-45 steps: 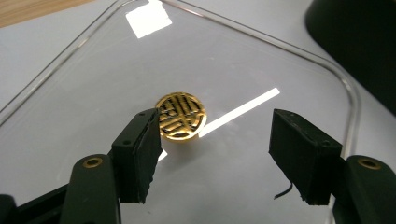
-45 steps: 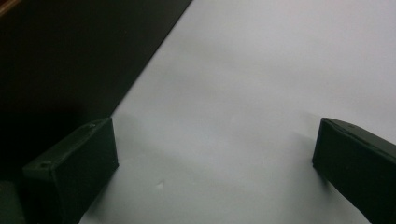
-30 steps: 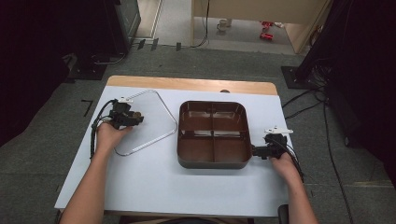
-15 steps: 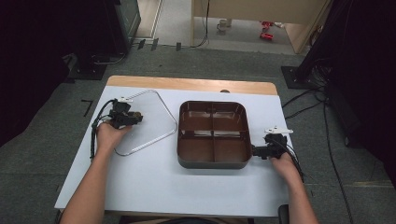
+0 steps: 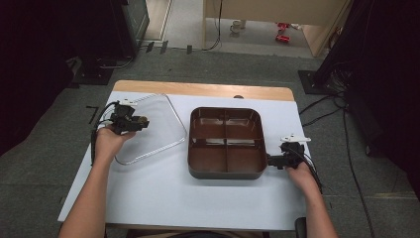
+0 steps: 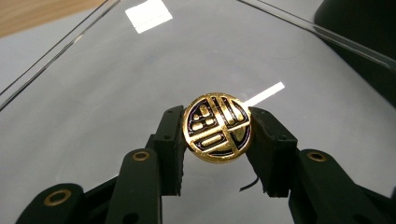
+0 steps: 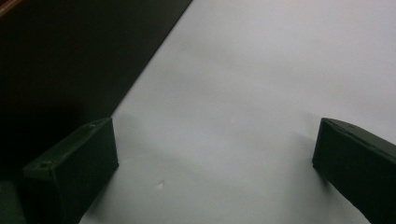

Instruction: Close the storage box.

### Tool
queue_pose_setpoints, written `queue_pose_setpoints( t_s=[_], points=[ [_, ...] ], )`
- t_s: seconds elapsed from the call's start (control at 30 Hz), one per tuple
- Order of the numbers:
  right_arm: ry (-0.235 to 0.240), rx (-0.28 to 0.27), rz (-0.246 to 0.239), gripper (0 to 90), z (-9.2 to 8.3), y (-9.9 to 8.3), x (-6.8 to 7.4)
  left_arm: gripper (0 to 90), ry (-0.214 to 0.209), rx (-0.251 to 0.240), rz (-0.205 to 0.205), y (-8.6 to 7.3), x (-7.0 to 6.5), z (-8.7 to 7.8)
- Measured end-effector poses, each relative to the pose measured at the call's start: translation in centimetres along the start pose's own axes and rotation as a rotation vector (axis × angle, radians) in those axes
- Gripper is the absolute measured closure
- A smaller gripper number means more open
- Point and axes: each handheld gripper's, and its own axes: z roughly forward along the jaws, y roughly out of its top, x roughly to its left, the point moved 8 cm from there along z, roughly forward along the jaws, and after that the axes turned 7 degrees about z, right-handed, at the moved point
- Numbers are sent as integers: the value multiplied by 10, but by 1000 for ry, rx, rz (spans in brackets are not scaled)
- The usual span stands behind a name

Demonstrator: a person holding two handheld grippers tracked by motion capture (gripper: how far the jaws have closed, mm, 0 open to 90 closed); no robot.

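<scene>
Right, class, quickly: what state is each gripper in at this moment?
Left gripper: just closed, shut on the gold knob of the glass lid.
Right gripper: open, holding nothing, beside the brown tray.

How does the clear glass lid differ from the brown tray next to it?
The glass lid is transparent and flat; the brown tray is opaque and split into four compartments. The lid lies skewed on the table, the tray square to its edge. The left gripper pinches the lid's gold knob; the right gripper, jaws open, sits beside the tray. Both are rounded squares.
</scene>
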Motion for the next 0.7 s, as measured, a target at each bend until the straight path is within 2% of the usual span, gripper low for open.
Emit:
queue_pose_setpoints(
  t_s=[0.17, 0.27, 0.4, 0.57, 0.7],
  points=[
    [0, 0, 0, 0, 0, 0, 0, 596, -19, -29, -7, 11, -4, -18],
    [0, 0, 0, 0, 0, 0, 0, 596, -44, -55, -4, 19, -10, -28],
    [0, 0, -1, 0, 0, 0, 0, 596, -86, -85, 32, 33, -26, -35],
    [0, 1, -3, 0, 0, 0, 0, 596, -138, -107, 79, 48, -47, -36],
    [0, 0, 0, 0, 0, 0, 0, 597, -180, -107, 98, 58, -62, -32]
  ],
)
